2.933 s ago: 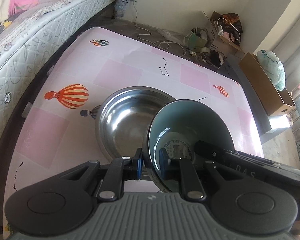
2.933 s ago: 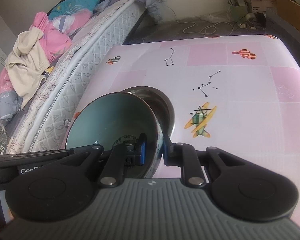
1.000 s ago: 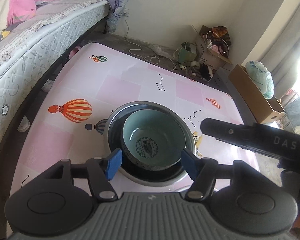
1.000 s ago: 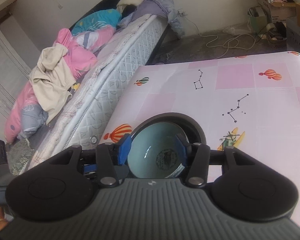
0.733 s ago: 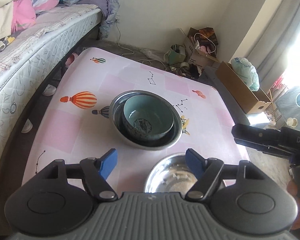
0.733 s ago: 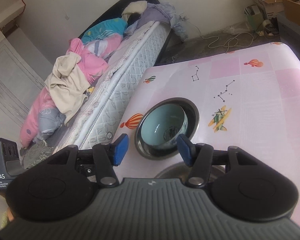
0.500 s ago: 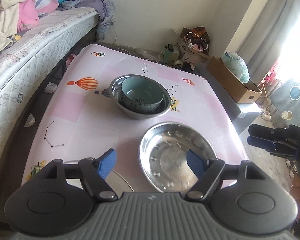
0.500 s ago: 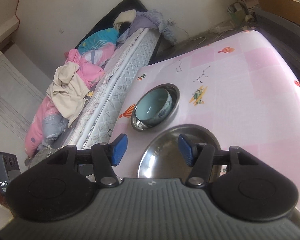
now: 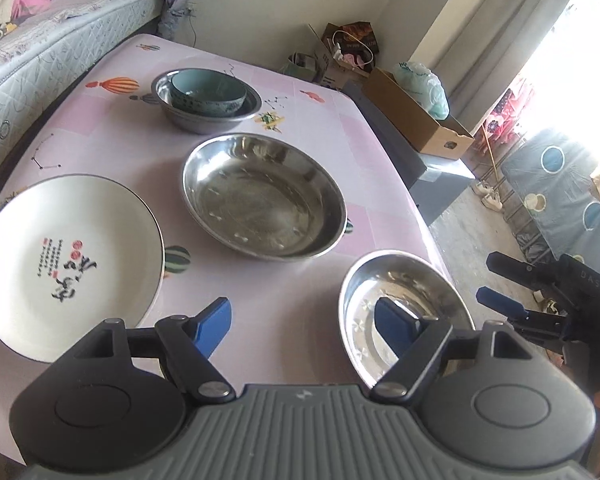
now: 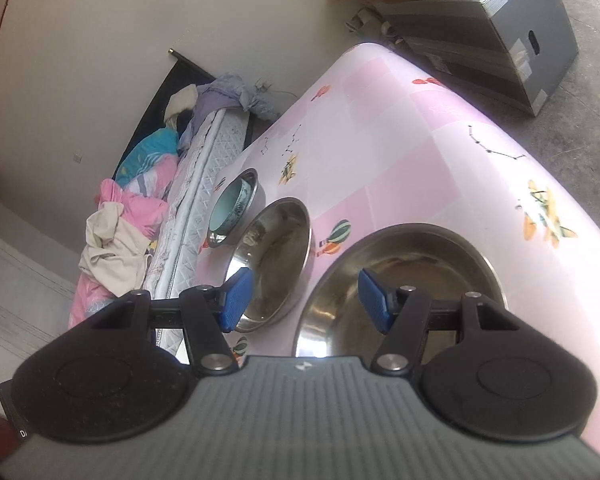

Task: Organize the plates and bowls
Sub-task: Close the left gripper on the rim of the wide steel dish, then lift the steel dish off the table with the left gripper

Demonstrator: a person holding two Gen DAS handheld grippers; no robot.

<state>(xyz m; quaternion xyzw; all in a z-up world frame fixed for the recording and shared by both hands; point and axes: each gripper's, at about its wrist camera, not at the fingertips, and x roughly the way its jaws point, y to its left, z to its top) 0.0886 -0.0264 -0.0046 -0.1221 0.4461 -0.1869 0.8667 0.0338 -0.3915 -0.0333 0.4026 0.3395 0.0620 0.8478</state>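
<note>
Both hand-held grippers (image 9: 304,322) (image 10: 306,300) withdrawn, angled down

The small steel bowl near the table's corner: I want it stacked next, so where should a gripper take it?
Take the small steel bowl by its thin rim, one finger inside and one outside. Its near edge faces the right gripper, which is open over it. It sits upright, too wide to span.
</note>
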